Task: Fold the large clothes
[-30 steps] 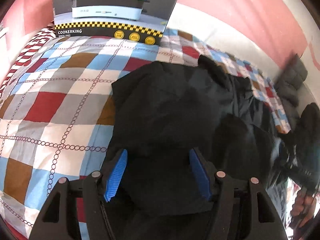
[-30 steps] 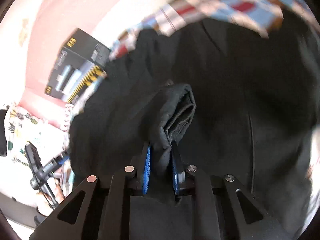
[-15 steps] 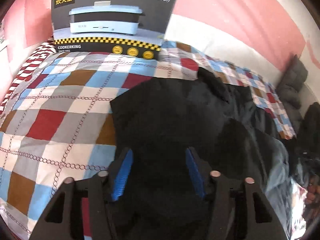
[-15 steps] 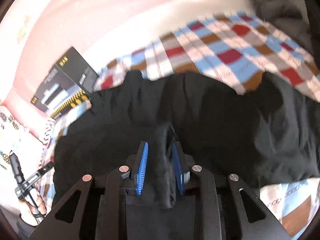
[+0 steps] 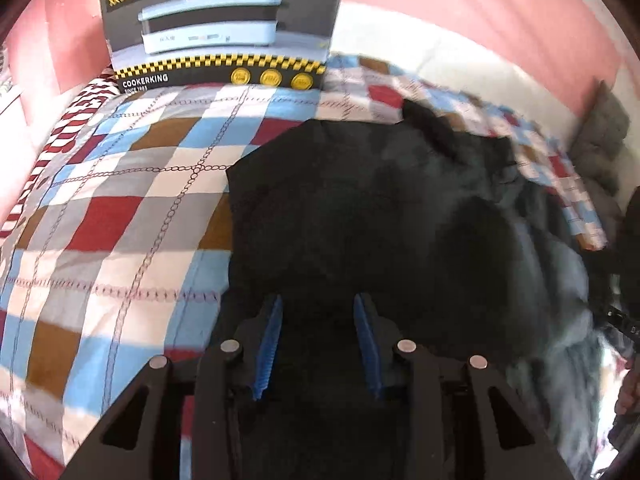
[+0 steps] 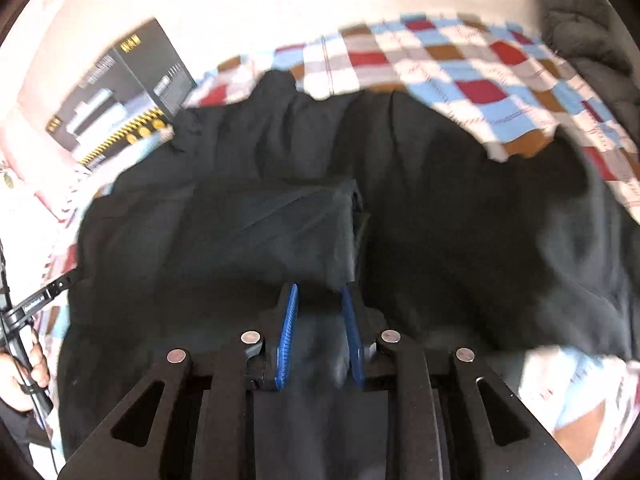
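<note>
Spread across a checked quilt (image 5: 120,216) on a bed: a large black garment (image 5: 360,208), lying mostly flat, its near-left corner squared off, probably so later folds land straight. Propped at the head of the bed against a pink wall (image 5: 480,4): a dark cooker box (image 5: 224,28), well apart from the cloth. Heaped at the far right edge: grey bedding (image 5: 604,136).

Seen from the left wrist: left gripper (image 5: 318,340) poised low over the garment's near edge, blue pads (image 5: 270,344) set apart with dark cloth showing in the gap. Released, by the look of it, nothing pinched between them; whether the cloth touched either pad could not be told.

Seen from the right wrist: right gripper (image 6: 320,336) clenched on a bunched band of the black garment (image 6: 440,200), blue pads (image 6: 288,336) pressing it from both sides. Beyond the fingertips: a flatter, greyer panel of the same cloth (image 6: 280,224), laid over the body of the garment, likely a section being drawn across as a fold. At the left edge of that view: the person's left hand (image 6: 24,364) around a black handle.

Judged stage: mid-fold, one side carried over, left side waiting to pin or take hold.
</note>
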Demonstrator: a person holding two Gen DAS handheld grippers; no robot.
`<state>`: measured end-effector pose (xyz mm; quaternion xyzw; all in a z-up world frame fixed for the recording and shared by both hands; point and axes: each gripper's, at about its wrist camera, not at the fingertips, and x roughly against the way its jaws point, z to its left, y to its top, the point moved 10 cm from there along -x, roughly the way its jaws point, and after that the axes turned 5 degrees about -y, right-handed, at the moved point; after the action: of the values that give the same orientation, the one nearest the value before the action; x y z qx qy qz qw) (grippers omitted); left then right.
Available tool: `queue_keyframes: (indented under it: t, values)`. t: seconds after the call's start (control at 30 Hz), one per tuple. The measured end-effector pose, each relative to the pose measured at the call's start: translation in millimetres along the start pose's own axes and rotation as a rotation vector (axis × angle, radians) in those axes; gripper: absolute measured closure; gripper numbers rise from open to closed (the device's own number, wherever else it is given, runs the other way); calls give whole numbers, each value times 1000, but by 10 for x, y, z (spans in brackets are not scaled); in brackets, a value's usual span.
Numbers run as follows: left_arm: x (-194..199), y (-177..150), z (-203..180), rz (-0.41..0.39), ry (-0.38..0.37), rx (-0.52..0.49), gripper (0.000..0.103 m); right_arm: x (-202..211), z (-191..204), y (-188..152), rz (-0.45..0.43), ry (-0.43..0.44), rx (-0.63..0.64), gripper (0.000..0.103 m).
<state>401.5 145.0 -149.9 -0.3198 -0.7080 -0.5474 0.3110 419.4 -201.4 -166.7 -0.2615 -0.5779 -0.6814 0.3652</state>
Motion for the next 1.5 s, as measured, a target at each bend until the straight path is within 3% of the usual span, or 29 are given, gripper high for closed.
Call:
queue_keyframes:
  t: [0.17, 0.4, 0.73, 0.87, 1.13, 1.27, 1.5]
  values:
    - [583, -390, -336, -34, -53, -6, 64, 612, -96, -334, -56, 20, -38, 65]
    - [1281, -1018, -893, -42, -100, -60, 64, 1309, -98, -912, -91, 5, -41, 58]
    - [1827, -1548, -1295, -37, -147, -106, 64, 1772, -2, -1490, -95, 4, -8, 57]
    - [1891, -1617, -1384, -35, -153, -118, 63, 1872, -26, -1566, -107, 9, -15, 51]
    - [1883, -1641, -1528, -25, -158, -131, 59, 1947, -196, -1550, -131, -4, -51, 50]
    - [1795, -1612, -1566, -16, -148, -142, 57, 1899, -373, -1503, -136, -18, -83, 44]
    - [1493, -1464, -1577, 4, -107, -155, 56, 1686, -788, -1347, -133, -65, -141, 43]
